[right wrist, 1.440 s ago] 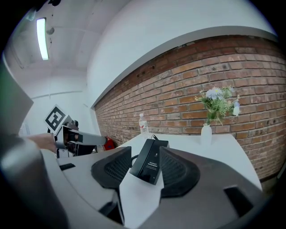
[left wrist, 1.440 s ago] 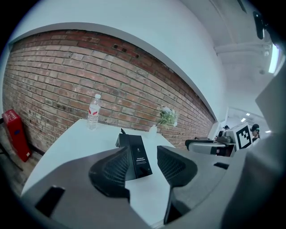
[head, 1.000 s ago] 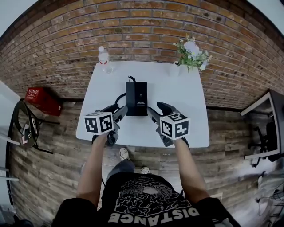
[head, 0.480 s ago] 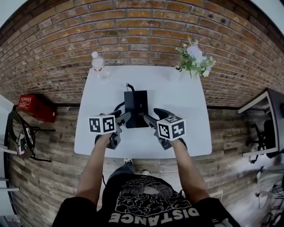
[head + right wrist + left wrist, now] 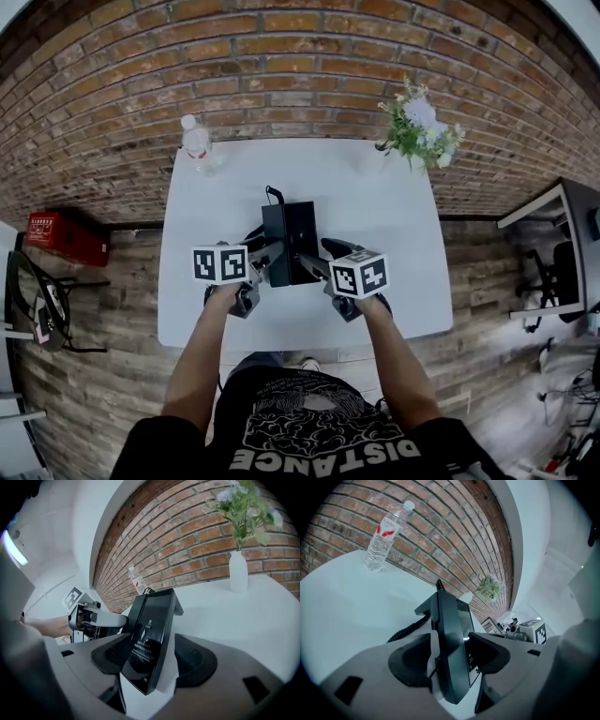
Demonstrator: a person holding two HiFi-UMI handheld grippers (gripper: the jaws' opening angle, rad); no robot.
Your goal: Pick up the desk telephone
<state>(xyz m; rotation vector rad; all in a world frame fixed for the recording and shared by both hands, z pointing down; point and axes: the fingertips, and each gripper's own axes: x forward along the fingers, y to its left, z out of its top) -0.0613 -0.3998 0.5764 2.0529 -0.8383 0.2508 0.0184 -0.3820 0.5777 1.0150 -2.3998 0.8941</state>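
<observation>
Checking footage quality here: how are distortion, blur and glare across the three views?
Head view: fisheye bows the brick wall, lighting even. Left gripper view: dark corners, desk telephone fairly sharp. Right gripper view: flowers slightly soft, no harsh glare on the telephone.

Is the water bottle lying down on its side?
No, the water bottle stands upright with its cap on top, on the white table near the brick wall.
</observation>
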